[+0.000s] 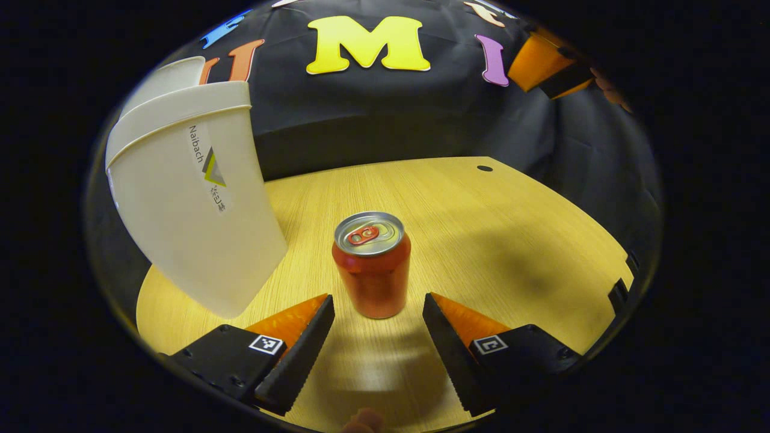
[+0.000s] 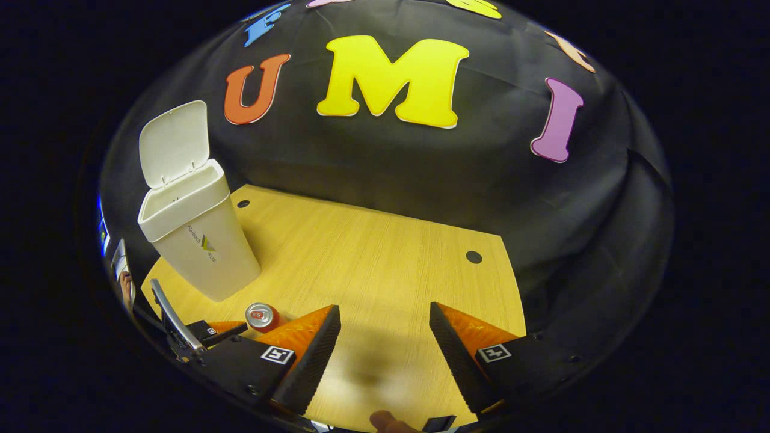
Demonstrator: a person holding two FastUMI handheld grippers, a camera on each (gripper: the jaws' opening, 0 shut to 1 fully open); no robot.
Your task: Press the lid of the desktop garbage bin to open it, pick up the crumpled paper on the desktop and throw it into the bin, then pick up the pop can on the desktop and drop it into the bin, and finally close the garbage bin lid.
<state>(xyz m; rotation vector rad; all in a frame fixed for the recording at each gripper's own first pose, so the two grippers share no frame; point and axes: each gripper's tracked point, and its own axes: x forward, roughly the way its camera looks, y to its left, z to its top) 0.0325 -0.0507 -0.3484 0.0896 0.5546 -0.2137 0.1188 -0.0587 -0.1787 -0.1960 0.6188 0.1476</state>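
The pop can (image 1: 372, 264) stands upright on the wooden desktop (image 1: 481, 228), red-bodied with its silver top and red pull tab facing up. In the left gripper view it sits dead centre, just beyond the fingertips of the left gripper (image 1: 378, 304), lined up with the gap between them but not yet inside it. Those jaws are spread wide, released, touching nothing; a patch of bare wood shows between each finger and the can.

Just left of the can, the white garbage bin (image 1: 192, 210) rises close by, near but apart from it. The right gripper view gives the fuller look: the bin (image 2: 195, 240) stands at the far left of the desktop (image 2: 373, 252), its lid (image 2: 173, 144) flipped up and leaning back, the mouth open. The can (image 2: 262, 316) shows there too, low down, nearer than the bin, with the left gripper (image 2: 224, 329) beside it.

The right gripper (image 2: 385, 325) hangs over bare wood to the right, well apart from can and bin, its jaws also wide and empty. From the left gripper view it appears high at the far right (image 1: 544, 66), against the black cloth wall. Two small dark holes mark the tabletop near its far edge.
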